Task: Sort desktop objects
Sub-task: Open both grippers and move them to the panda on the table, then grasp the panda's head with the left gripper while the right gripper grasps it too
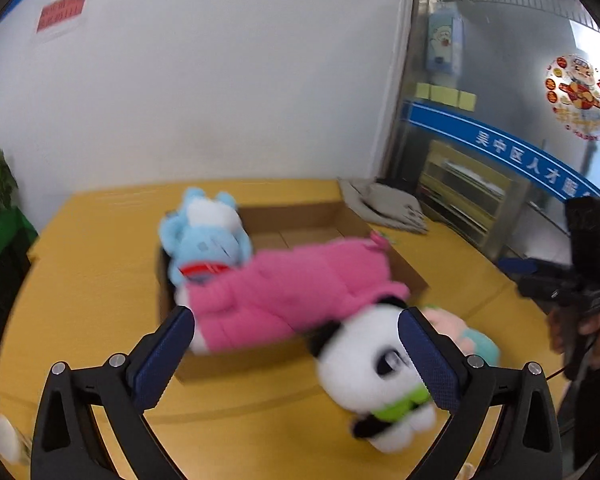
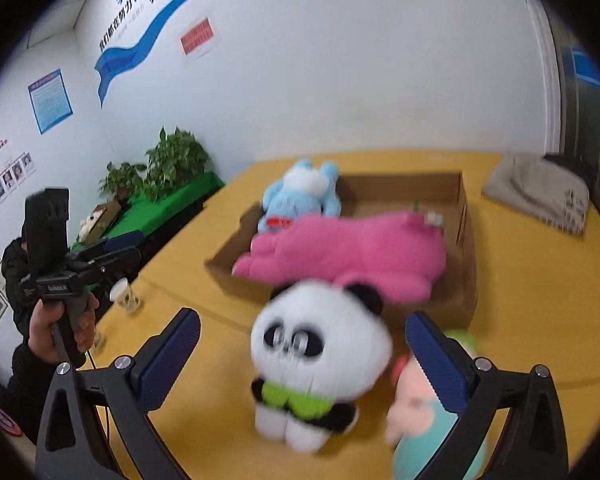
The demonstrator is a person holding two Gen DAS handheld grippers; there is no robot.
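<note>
Two handheld grippers, four plush toys and one cardboard box share a yellow wooden table (image 2: 532,280).

Nearest the right wrist camera, the right gripper (image 2: 302,344) has both blue-padded fingers spread wide and grips nothing. Between those fingers, at 6 o'clock in that view, one panda plush (image 2: 316,364) stands upright on the table, white with black ears and a lime-green front. Just beside it, at 5 o'clock, is one pink-and-teal plush (image 2: 424,416), partly hidden behind the right finger; whether the finger touches it is unclear.

In the left wrist view, the left gripper (image 1: 296,340) is likewise spread wide and empty-handed, the panda lying against or just beside its right finger; motion blur prevents telling which.

Farther off, one open cardboard box (image 2: 466,240) sits near the table's centre. One pink plush (image 2: 348,256) lies lengthwise across the box's near half, one end overhanging the near rim. Behind it, at 11 o'clock in the box, one light-blue plush (image 2: 300,200) with a red collar leans on the far left corner.

Beyond the box, at 2 o'clock, one folded grey cloth (image 2: 540,196) lies on the table's far edge. At 9 o'clock in the right wrist view, a person's hand (image 2: 60,328) holds the left gripper's handle. Two potted plants (image 2: 168,164) stand on a green surface against the wall.
</note>
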